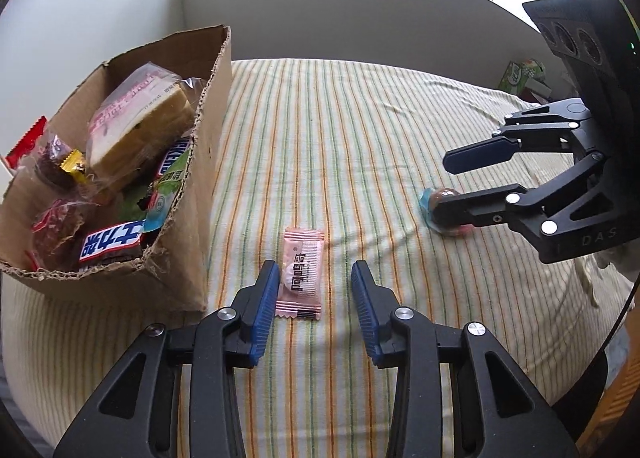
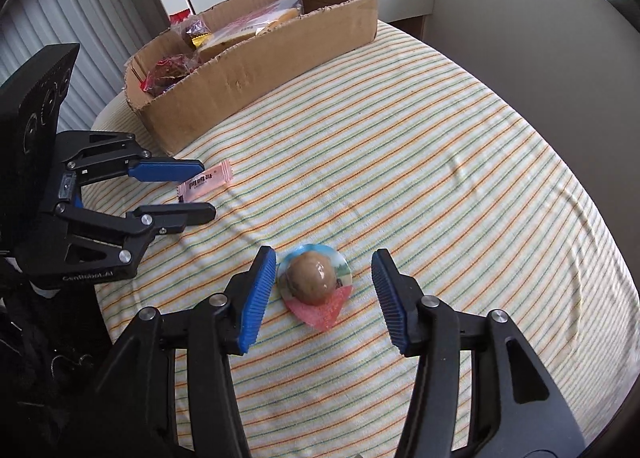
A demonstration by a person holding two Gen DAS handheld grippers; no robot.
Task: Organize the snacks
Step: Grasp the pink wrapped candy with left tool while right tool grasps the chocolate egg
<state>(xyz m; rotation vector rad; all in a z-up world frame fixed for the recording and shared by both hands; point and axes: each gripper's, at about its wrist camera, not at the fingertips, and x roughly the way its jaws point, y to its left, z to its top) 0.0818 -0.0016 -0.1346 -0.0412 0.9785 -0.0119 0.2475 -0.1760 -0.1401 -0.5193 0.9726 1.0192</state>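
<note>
While both tools sit low over the striped cloth (image 2: pixel 400 162) that covers the surface, neither has closed on anything. The left tool (image 1: pixel 315 278) is spread wide, its blue pads (image 1: pixel 267 290) on either side of a pink candy packet (image 1: pixel 302 276) that lies flat on the cloth; the left pad looks to be brushing the packet's edge, though from this angle I can't be sure they touch. The right tool (image 2: pixel 324 290) is likewise released, its fingers standing apart around a round brown snack in a clear wrapper (image 2: pixel 314 280) with blue and red edges, which rests on the cloth between them with a clear gap on the right side.

Just left of the pink packet stands a torn cardboard box (image 1: pixel 208 186), open at the top and crowded with snacks: a wrapped slice of bread (image 1: pixel 148 118), a chocolate bar in a dark wrapper with white lettering (image 1: pixel 112 244), and several small packets. The two loose snacks lie well apart from each other.
</note>
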